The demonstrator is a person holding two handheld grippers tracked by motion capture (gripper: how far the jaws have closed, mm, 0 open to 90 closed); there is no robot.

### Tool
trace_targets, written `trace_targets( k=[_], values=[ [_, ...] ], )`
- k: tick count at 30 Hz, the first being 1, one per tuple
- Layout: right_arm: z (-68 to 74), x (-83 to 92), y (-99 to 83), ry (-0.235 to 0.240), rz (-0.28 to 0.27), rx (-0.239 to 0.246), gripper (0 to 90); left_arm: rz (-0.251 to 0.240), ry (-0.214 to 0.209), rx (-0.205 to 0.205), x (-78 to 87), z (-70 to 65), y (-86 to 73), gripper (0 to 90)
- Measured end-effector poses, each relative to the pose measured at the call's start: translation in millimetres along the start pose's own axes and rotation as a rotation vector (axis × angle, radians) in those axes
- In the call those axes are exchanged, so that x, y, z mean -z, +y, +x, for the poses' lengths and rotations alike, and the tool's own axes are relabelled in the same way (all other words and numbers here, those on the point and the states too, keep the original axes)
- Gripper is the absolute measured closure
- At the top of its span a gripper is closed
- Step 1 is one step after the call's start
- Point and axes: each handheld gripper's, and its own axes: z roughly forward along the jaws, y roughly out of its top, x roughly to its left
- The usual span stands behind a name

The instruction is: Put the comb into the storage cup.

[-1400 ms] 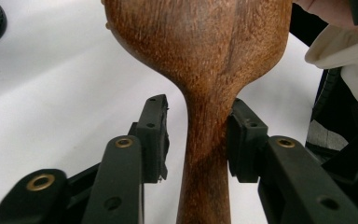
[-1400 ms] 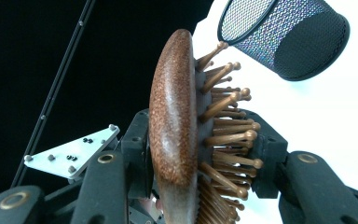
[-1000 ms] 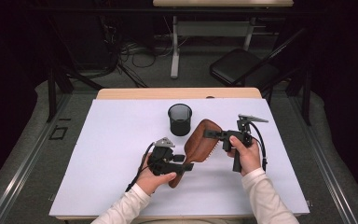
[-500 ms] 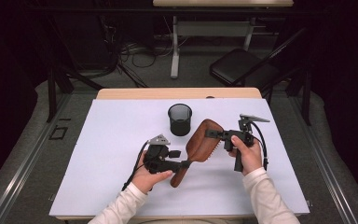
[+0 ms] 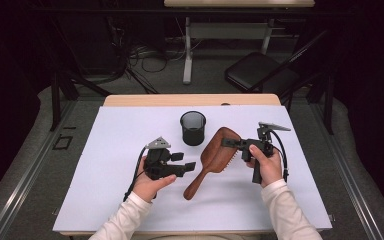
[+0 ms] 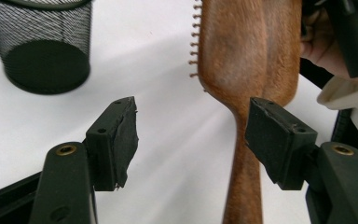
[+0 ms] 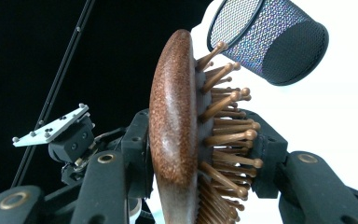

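Handover step: right claw (image 5: 231,143) clamped on hairbrush (image 5: 215,157) head, tilted above surface (image 5: 105,200); left claw (image 6: 191,140) just opening off handle, apart. Next, probably: lowering handle-first into mesh cup (image 5: 193,128).

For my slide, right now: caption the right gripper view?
Right gripper clamps wooden hairbrush head, bristles facing mesh cup.
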Motion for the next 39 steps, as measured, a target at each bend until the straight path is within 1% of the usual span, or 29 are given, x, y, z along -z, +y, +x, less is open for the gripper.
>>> trace_targets(
  k=[1,2,3,8,10,12,15,19,22,23,26,27,28,30,31,32,33,34,36,39],
  values=[
    [0.2,-0.5,-0.3,0.005,-0.013,-0.004,51.2,0.000,0.001,0.004,0.7,2.6,0.2,34.0],
    [0.2,-0.5,-0.3,0.005,-0.013,-0.004,51.2,0.000,0.001,0.004,0.7,2.6,0.2,34.0],
    [0.3,-0.3,-0.2,0.006,-0.015,-0.004,51.2,-0.002,0.019,-0.002,0.8,4.6,0.1,34.0],
    [0.4,1.3,0.1,0.002,-0.014,-0.002,51.2,0.012,0.056,-0.026,1.5,6.8,0.1,34.0],
    [0.6,1.6,0.2,0.005,-0.011,-0.007,51.2,0.009,0.058,-0.023,1.5,7.3,-0.1,34.1],
    [0.6,1.8,0.3,0.006,-0.011,-0.007,51.2,0.009,0.075,-0.019,3.2,8.8,-0.1,34.4],
    [0.7,2.0,0.4,0.005,-0.013,-0.007,51.2,0.003,0.087,-0.022,4.5,9.9,0.1,34.4],
    [0.4,2.2,0.5,0.004,-0.015,-0.005,51.2,-0.009,0.092,-0.026,7.3,12.5,0.6,33.8],
    [0.8,2.8,0.7,0.004,-0.018,-0.008,51.2,-0.019,0.111,-0.041,9.5,14.9,1.1,32.8],
    [0.6,3.4,0.9,0.001,-0.018,-0.006,51.2,-0.020,0.114,-0.052,10.2,16.0,1.2,32.2],
    [0.1,4.3,1.2,0.002,-0.025,-0.006,51.2,-0.020,0.126,-0.061,11.8,18.1,1.5,30.3],
    [0.0,5.1,1.5,-0.001,-0.018,-0.003,51.2,-0.021,0.134,-0.064,12.1,18.9,1.6,28.7],
    [0.1,5.3,1.7,-0.001,-0.020,-0.005,51.2,-0.021,0.152,-0.060,12.0,19.0,1.6,26.8],
    [0.0,5.5,1.7,-0.002,-0.020,-0.004,51.2,-0.014,0.159,-0.061,12.6,20.2,1.7,25.4],
    [0.0,5.5,1.8,-0.004,-0.021,-0.003,51.2,-0.020,0.161,-0.042,13.9,22.4,1.5,25.1],
    [0.0,5.5,1.8,-0.007,-0.021,-0.002,51.2,-0.026,0.169,-0.030,14.5,23.4,1.5,24.5],
    [0.0,5.5,1.8,-0.007,-0.021,-0.002,51.2,-0.026,0.169,-0.030,14.5,23.4,1.5,23.8],
    [-0.5,5.5,1.9,-0.011,-0.023,-0.001,51.2,-0.036,0.164,-0.015,16.2,26.3,1.6,23.0],
    [-0.8,6.0,2.1,-0.010,-0.021,-0.004,51.2,-0.046,0.162,-0.001,19.1,29.1,1.7,21.3],
    [-1.2,6.0,2.2,-0.010,-0.031,-0.004,51.2,-0.054,0.155,0.006,21.8,31.3,1.8,19.0]
  ],
)
